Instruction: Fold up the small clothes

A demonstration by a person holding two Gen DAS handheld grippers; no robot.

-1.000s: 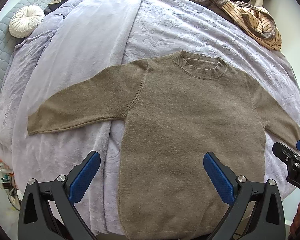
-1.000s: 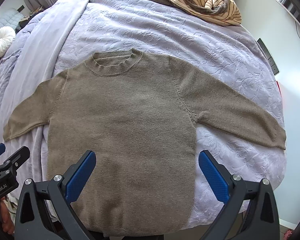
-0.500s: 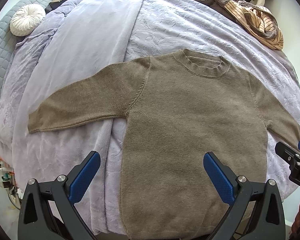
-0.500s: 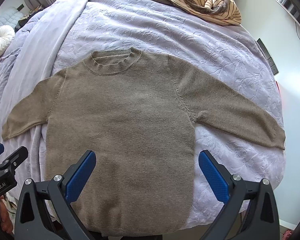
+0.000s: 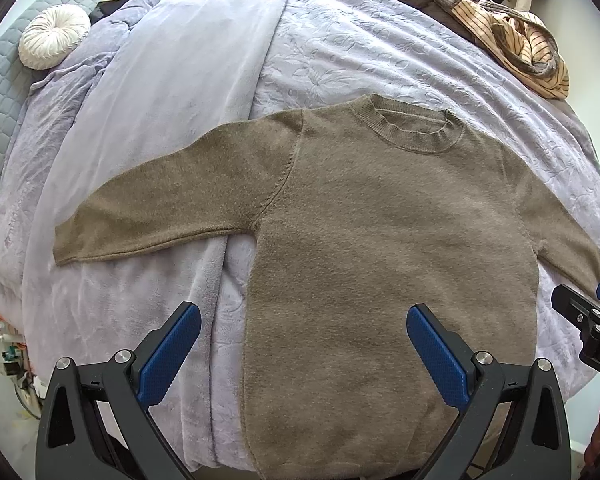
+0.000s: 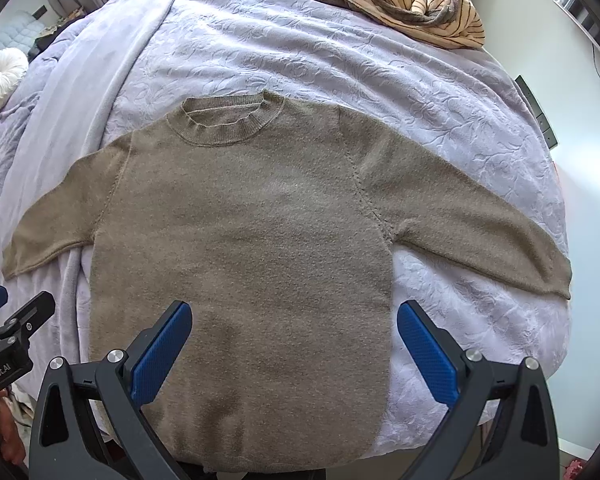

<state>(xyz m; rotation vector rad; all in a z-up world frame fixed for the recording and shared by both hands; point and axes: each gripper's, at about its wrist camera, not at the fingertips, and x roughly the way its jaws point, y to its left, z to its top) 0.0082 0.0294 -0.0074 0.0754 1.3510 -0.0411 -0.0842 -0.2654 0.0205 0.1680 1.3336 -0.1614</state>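
1. The brown knit sweater lies flat and face up on the bed, collar toward the far side, both sleeves spread outward; its hem hangs at the near edge of the bed, just beyond both tools.
2. The left tool is spread wide, blue pads well apart and holding nothing; it hovers above the lower left part of the sweater body, its left pad over bare blanket and its right pad over the knit.
3. The right tool is likewise wide and empty; it hovers above the lower right part of the body, its right pad over the bedspread beside the side seam.
4. The left sleeve stretches over a smooth lilac blanket; the right sleeve lies on the embossed bedspread and its cuff reaches close to the bed's right edge; open bedding surrounds the sweater on the far side and on both sides.
5. A heap of striped clothing sits at the far right corner, well apart from the sweater; a round white cushion rests at the far left.
6. No container is visible.
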